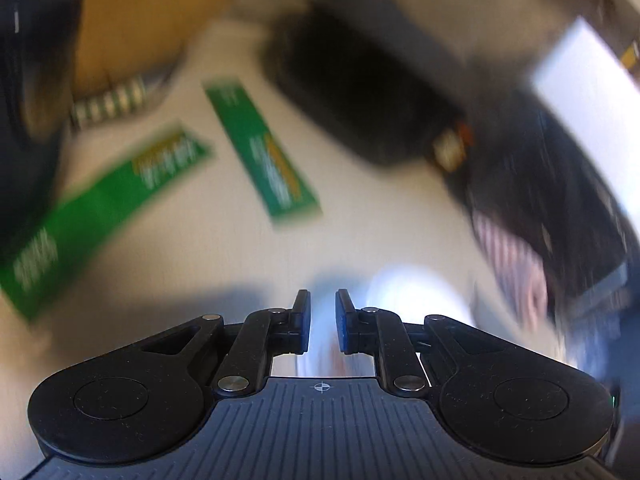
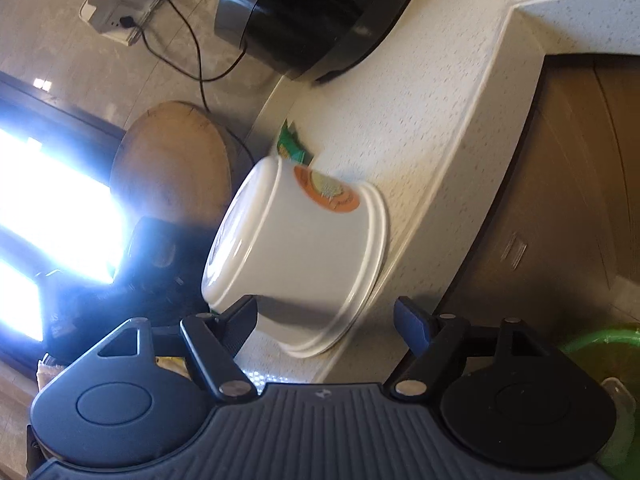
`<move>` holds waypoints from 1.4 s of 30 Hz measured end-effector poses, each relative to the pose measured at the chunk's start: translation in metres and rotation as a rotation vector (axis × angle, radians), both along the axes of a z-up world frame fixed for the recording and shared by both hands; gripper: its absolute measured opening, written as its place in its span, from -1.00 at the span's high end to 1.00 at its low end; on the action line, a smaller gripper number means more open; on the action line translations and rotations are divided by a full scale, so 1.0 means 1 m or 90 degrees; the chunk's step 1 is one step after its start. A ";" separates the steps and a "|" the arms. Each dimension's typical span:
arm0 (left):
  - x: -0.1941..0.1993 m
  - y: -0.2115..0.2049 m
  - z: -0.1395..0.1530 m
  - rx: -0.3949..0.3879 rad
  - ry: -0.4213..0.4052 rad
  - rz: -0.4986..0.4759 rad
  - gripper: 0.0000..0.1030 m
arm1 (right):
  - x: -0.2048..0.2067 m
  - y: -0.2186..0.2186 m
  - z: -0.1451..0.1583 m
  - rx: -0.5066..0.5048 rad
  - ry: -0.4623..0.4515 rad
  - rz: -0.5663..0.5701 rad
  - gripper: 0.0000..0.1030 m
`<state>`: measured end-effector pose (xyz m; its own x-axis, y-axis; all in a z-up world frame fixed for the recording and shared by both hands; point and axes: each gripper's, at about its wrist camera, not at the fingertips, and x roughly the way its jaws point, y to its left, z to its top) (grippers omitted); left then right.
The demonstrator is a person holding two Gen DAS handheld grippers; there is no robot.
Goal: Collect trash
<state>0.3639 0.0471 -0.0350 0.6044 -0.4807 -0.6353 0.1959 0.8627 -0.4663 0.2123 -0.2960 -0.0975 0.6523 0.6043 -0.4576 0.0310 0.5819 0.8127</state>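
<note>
Between the wide-spread fingers of the right gripper (image 2: 324,320), low centre of its view, sits a white tub (image 2: 296,256) with an orange label, upside down on the pale speckled counter (image 2: 420,120), neither pad touching it! A green packet (image 2: 294,148) peeks out behind it, a black appliance (image 2: 316,20) at the top. Over on the blurred left view, the left gripper (image 1: 322,320) is narrowed, nothing clearly held, two green wrappers (image 1: 264,148) lying well ahead, upper left.
</note>
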 end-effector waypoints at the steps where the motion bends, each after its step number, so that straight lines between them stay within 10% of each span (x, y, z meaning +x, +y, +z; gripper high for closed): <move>1: 0.011 -0.004 0.000 0.003 -0.008 0.009 0.69 | 0.002 -0.001 -0.001 0.011 0.000 0.001 -0.49; 9: 0.045 -0.048 -0.048 -0.033 0.132 -0.098 0.72 | 0.000 -0.002 -0.003 0.050 0.003 -0.018 -0.59; 25: 0.011 -0.053 -0.060 -0.037 0.121 -0.149 0.70 | 0.079 0.037 0.113 -0.158 -0.132 0.053 -0.48; 35: -0.037 0.002 -0.011 0.055 -0.057 -0.060 0.70 | 0.153 0.136 0.161 -0.272 -0.148 0.210 -0.48; 39: -0.047 0.026 0.021 0.060 -0.144 0.027 0.69 | 0.150 0.138 0.170 -0.401 -0.151 0.164 -0.48; 42: -0.042 0.019 0.040 0.164 -0.221 0.038 0.62 | 0.156 0.127 0.165 -0.466 -0.125 0.118 -0.48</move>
